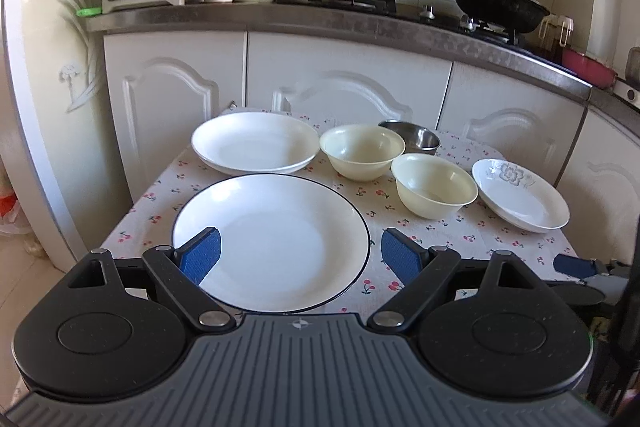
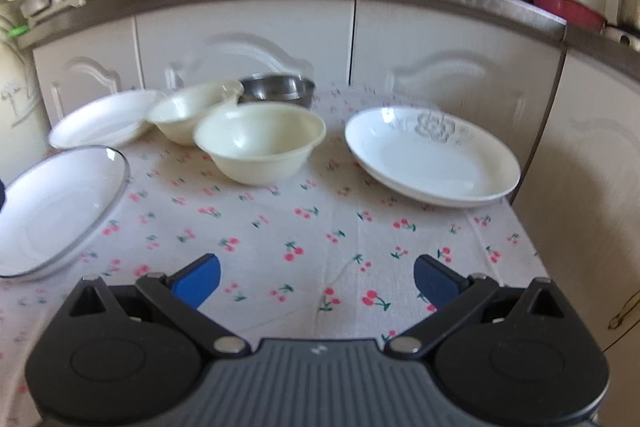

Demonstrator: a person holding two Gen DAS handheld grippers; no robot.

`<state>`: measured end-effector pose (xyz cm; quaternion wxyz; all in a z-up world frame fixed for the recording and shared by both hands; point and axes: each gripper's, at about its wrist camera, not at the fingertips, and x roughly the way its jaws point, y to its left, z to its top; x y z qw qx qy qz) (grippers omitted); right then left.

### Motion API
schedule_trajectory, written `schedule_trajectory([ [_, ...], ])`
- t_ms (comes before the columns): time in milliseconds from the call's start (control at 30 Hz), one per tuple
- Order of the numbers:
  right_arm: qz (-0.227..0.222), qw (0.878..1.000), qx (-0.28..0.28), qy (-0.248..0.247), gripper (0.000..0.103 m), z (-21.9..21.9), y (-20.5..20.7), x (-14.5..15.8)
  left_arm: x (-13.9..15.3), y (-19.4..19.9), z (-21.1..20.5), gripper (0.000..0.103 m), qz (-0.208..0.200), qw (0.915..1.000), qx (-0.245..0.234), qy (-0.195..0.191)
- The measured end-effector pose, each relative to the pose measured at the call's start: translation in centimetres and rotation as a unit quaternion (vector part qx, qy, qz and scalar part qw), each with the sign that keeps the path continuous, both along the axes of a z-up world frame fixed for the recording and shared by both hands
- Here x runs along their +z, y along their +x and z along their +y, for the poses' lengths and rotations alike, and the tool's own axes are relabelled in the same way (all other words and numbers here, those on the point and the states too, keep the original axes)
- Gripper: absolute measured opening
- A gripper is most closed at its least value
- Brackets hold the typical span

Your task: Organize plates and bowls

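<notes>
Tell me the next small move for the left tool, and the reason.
Probably ease the left tool down to the near rim of the black-rimmed plate. It stands open with nothing in it, and that plate lies right under it, apart from the other dishes.

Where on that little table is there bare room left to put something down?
Bare cloth lies along the near edge, between the black-rimmed plate and the flowered plate. The back is crowded: white plate, two cream bowls, steel bowl.
</notes>
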<state>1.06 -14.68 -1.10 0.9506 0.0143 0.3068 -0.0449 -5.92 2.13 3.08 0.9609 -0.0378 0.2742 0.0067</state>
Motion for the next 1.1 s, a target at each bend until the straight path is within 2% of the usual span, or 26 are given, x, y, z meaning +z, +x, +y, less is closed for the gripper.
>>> schedule_trajectory([
  [167,-0.035,0.999,0.008,-0.013,0.102,1.6,-2.1,2.7,1.3,-2.1,0.9,0.103,-0.017,0.9999,0.004,0.0],
  [600,-0.084,0.995,0.057,-0.009,0.102,5.1,-6.4,8.4,3.5,-6.3,3.2,0.103,-0.045,0.9987,0.022,0.006],
  [1100,-0.125,0.988,0.088,-0.012,0.102,7.7,-10.3,10.9,4.7,-9.8,4.3,0.103,-0.055,0.9978,0.036,0.004],
])
